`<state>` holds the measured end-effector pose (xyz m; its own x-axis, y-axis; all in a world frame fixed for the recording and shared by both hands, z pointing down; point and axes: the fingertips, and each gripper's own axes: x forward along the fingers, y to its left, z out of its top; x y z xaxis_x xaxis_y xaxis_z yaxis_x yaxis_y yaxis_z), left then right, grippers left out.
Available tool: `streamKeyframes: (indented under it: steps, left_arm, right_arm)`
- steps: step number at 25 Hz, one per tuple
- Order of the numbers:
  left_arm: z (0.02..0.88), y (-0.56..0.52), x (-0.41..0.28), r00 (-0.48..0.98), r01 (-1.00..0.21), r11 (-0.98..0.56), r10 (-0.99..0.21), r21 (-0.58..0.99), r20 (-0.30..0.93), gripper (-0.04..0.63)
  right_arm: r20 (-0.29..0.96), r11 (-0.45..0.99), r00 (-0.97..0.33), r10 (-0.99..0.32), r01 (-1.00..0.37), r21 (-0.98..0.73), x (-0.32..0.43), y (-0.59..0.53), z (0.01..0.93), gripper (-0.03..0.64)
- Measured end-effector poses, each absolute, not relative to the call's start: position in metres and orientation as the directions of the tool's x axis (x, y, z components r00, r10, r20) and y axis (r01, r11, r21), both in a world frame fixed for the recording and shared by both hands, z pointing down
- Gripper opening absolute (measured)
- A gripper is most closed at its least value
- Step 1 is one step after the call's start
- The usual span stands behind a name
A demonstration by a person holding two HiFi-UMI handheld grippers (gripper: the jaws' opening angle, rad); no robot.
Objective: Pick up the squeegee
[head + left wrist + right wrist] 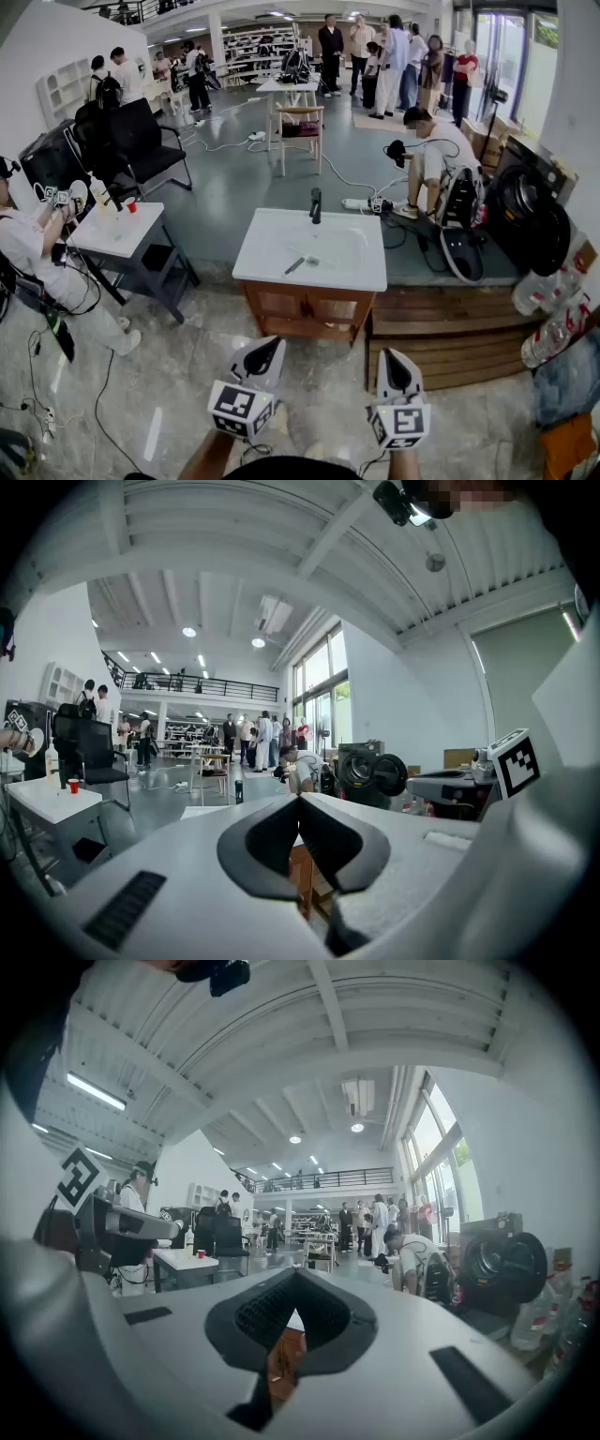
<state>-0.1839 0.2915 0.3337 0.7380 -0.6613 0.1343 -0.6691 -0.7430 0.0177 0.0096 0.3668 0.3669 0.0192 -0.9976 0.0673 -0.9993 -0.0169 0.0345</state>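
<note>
**A:** Where's the squeegee [294,266]?

**B:** It's lying on the white sink top [367,272], at about seven o'clock from the faucet [316,204]. From both grippers it's toward twelve o'clock and well apart.

**A:** And the jaws?

**B:** The left gripper [265,359] and the right gripper [398,372] each have their jaws pressed together, with nothing between them.

**A:** So what's the best approach?

**B:** I'd walk up close and spread one pair of jaws before reaching in. Then come down across the handle and pinch it near the middle so it doesn't swing.
</note>
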Motion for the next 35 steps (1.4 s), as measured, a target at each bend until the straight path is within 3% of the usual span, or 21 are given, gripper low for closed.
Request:
streamKeyframes:
  steps: [20, 35]
  left_arm:
    - [0.333, 0.287, -0.157, 0.733, -0.675, -0.738, -0.666, 0.019, 0.14, 0.0]
    - [0.349, 0.166, -0.109, 0.753, -0.65, -0.759, -0.638, 0.031, 0.159, 0.0]
  right_arm:
    - [0.07, -0.022, 0.023, -0.997, -1.0, 0.016, 0.032, 0.363, 0.371, -0.002]
    - [0.089, -0.047, 0.047, -0.995, -0.999, 0.003, 0.073, 0.253, 0.384, -0.002]
